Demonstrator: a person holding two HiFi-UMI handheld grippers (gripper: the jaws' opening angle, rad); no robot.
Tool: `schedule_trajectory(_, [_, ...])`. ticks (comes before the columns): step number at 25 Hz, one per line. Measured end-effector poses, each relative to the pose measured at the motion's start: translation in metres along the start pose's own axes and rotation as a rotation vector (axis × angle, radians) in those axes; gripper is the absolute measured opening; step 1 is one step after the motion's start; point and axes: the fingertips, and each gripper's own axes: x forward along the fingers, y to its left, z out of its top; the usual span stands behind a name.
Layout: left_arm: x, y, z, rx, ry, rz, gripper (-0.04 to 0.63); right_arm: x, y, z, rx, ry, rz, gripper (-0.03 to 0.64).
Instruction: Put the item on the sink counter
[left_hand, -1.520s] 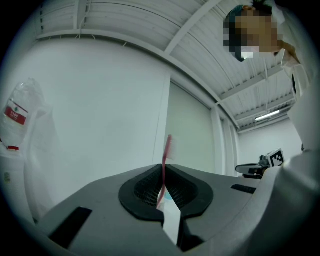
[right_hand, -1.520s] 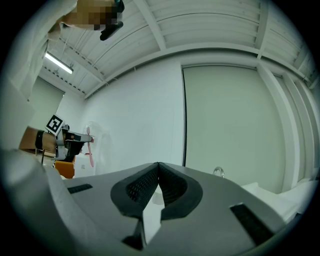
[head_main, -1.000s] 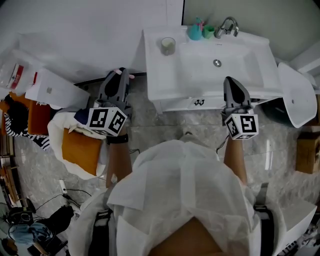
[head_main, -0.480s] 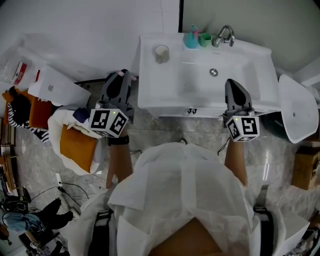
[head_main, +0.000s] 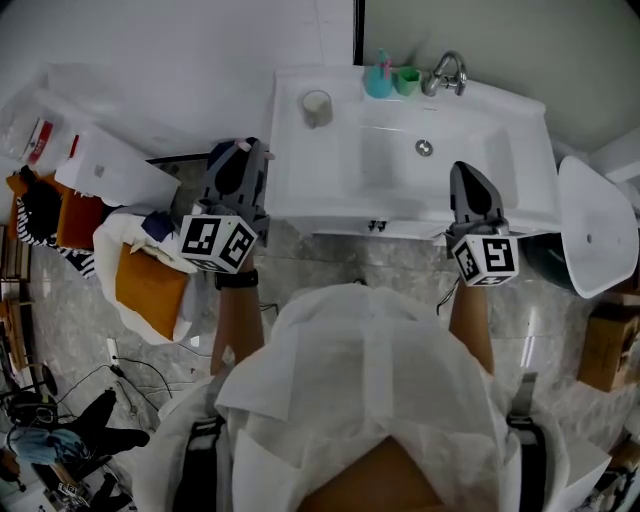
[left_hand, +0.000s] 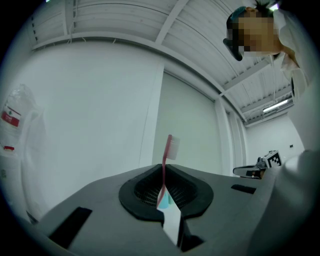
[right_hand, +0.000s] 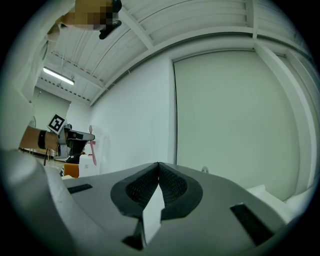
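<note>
Toothbrush: a pink one (left_hand: 164, 162) with pale bristles, standing up out of the tongs with its head clear above the tips; in the right gripper view it shows far off as a thin pink stick (right_hand: 93, 146).
Left tongs: (left_hand: 164, 172) pinched narrow on the toothbrush handle, a thin slit of daylight below the grip.
Where it is held: off the left edge of the sink tabletop (head_main: 298, 165), just beside it and over the floor (not on the tabletop).
Left tongs from above: (head_main: 240, 152) pointing away from the person, the marker cube (head_main: 217, 241) at the near end.
Right tongs: (right_hand: 158, 166) pressed together with nothing between them; from above (head_main: 466, 172) they hang over the front right edge of the tabletop, their cube (head_main: 486, 257) nearer the person.
On the tabletop: a small pale cup (head_main: 316, 107) at the back left corner; a teal holder (head_main: 378, 80) and a green cup (head_main: 406, 80) side by side, just left of the tap (head_main: 447, 72).
Basin: white, with its drain (head_main: 424, 148) in the middle.
Left of the sink: a white box (head_main: 100, 170) and an orange bag (head_main: 150, 290) on the floor.
Right of the sink: a white oval lid (head_main: 590, 225).
</note>
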Motion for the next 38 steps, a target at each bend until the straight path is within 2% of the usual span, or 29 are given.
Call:
schedule_trajectory(6, [0.014, -0.007, -0.003, -0.008, 0.009, -0.014, 0.029, 0.005, -0.014, -0.006, 0.013, 0.011, 0.003, 0.009])
schedule_trajectory(12, [0.012, 0.007, -0.009, -0.031, 0.02, 0.013, 0.029, 0.018, -0.006, -0.011, 0.019, 0.025, 0.028, 0.009])
schedule_trajectory(19, [0.033, 0.026, -0.017, -0.046, 0.023, 0.007, 0.029, 0.046, -0.006, -0.016, 0.012, 0.041, 0.038, 0.009])
schedule_trajectory(26, [0.076, 0.063, -0.022, -0.06, 0.029, -0.006, 0.029, 0.092, -0.021, -0.02, 0.015, 0.049, -0.004, 0.009])
schedule_trajectory(38, [0.161, 0.12, -0.026, -0.072, 0.025, -0.079, 0.029, 0.184, -0.028, -0.015, -0.011, 0.056, -0.023, 0.009])
